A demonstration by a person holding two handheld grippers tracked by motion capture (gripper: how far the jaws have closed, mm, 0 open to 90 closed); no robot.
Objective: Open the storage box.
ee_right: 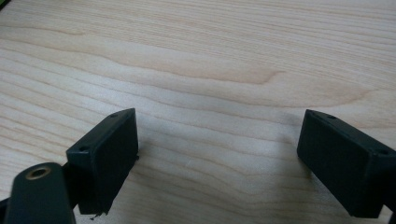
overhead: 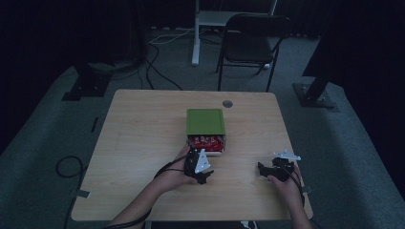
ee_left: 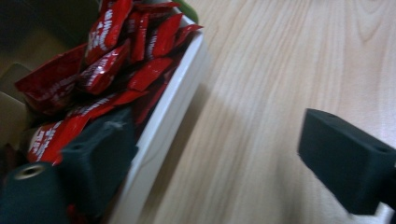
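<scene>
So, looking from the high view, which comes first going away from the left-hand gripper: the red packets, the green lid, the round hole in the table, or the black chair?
From the left gripper:
1. Red packets, just beyond it in the white box.
2. Green lid, behind them.
3. Round hole, near the table's far edge.
4. Black chair, on the floor beyond.

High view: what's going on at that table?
A person sits at a wooden table with a gripper in each hand. The left gripper is at the near wall of a white box full of red packets; a green lid covers the back of the box. Its jaws straddle the wall, one among the packets, not pressing on anything. The right gripper rests open over bare table, off to the side.
</scene>
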